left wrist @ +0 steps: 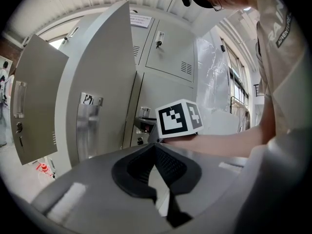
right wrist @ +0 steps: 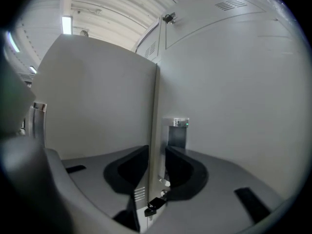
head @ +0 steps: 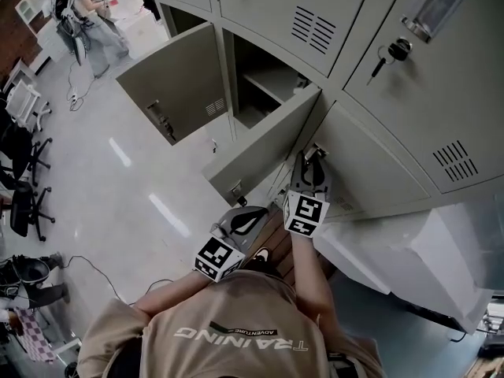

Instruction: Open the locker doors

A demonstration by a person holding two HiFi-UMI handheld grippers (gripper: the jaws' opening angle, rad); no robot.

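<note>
The right gripper (right wrist: 157,154) was on the door edge (right wrist: 154,106), jaws set to a slim gap, one pad on each side of that vertical grey strip. As far as its own view showed, they pressed against it. Just above the right jaw sat the steel handle plate (right wrist: 177,130), and a key with a black tag (right wrist: 155,204) hung low between the jaws.

In the head view, that edge belonged to a locker door (head: 378,152) that looked closed. It sat directly beside the nearer open door (head: 264,144), which swung out over the floor (head: 118,203). A second open door (head: 177,81) stood further left, wide open too.

The left gripper (left wrist: 156,147) sat low, just beside the right one, jaws together at the tips with nothing between them. The right gripper's marker cube (left wrist: 178,118) showed just ahead of it. Another key (head: 394,52) hung in the lock of a closed door beyond. Far off, people (head: 83,10) stood by a desk.
</note>
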